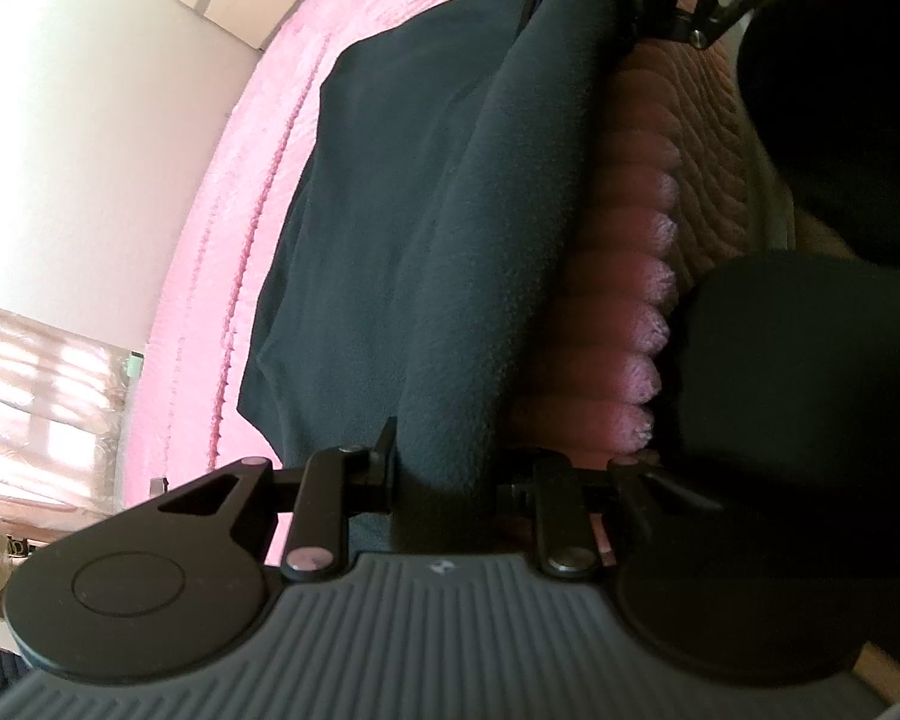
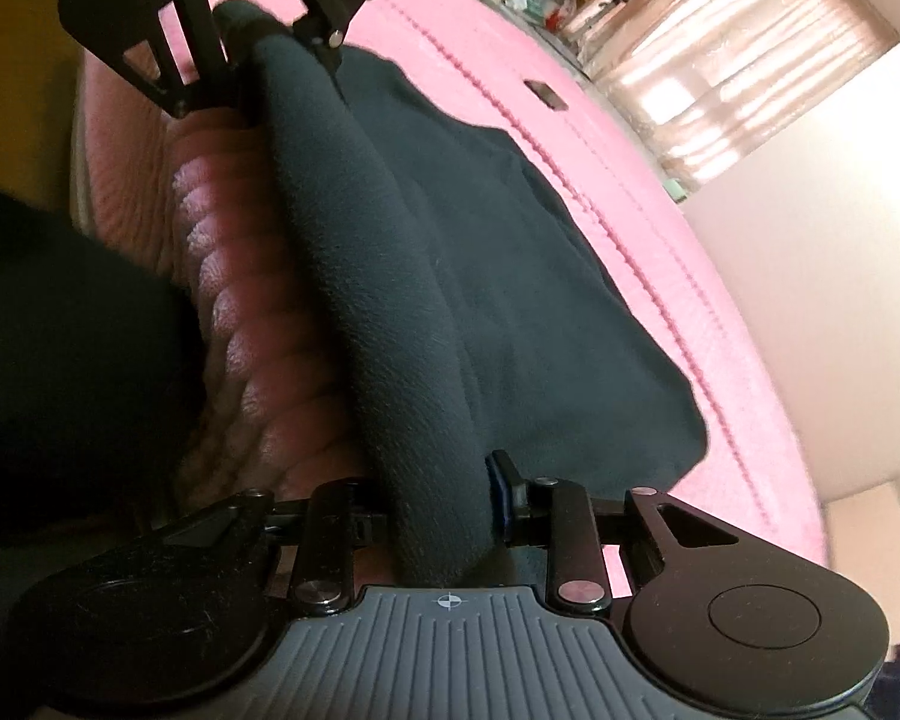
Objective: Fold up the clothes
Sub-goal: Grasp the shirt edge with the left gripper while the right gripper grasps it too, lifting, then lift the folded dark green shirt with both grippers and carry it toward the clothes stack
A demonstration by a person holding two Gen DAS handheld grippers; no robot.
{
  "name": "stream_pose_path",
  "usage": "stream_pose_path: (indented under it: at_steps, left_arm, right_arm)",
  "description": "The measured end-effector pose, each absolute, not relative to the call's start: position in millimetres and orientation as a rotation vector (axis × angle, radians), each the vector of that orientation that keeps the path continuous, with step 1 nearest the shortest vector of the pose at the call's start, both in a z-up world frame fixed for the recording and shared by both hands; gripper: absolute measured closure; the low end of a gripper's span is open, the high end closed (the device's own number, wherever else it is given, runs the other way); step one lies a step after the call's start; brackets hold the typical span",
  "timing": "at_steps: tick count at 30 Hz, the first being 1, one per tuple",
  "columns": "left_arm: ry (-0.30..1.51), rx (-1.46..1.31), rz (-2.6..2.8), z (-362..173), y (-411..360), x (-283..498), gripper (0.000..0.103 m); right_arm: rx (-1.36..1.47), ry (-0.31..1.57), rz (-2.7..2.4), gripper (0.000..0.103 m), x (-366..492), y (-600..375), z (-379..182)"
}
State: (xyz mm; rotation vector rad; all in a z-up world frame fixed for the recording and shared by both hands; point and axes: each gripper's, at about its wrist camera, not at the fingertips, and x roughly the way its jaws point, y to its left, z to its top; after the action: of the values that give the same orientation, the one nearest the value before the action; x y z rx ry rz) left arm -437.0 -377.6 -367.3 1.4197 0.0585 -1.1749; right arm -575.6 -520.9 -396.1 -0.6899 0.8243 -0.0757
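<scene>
Left gripper (image 1: 444,468): jaws narrow, pinching thick rolled edge of dark garment (image 1: 426,228). Right gripper (image 2: 432,510): jaws likewise clamped on same edge, opposite end. Garment stretched between both, rest spread on pink bed (image 1: 222,276), near quilted bed edge (image 2: 234,312). Advice: keep edge taut, move both hands together, lay fold onto flat portion squarely, release only once settled.
</scene>
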Motion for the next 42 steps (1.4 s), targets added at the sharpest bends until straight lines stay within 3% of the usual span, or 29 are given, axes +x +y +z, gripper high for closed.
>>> stream_pose_path:
  at_steps: [8, 11, 24, 34, 42]
  left_arm:
    - [0.169, 1.443, -1.290, -342, -390, -421, 0.086]
    - [0.235, 1.476, -1.330, -319, -404, -412, 0.087]
    - [0.283, 1.456, -1.476, -123, -467, -397, 0.087]
    - [-0.088, 1.351, -1.712, -4, -573, -433, 0.087]
    - [-0.450, 1.273, -1.829, 71, -717, -503, 0.087]
  right_arm:
    - [-0.580, 0.886, 0.064, 0.076, -574, -541, -353]
    - [-0.559, 0.932, 0.092, 0.083, -558, -548, -310]
    - [-0.506, 1.115, 0.004, 0.084, -587, -577, -71]
    - [-0.450, 1.113, -0.430, 0.084, -678, -642, 41]
    - [-0.455, 1.017, -0.701, 0.084, -780, -771, 114]
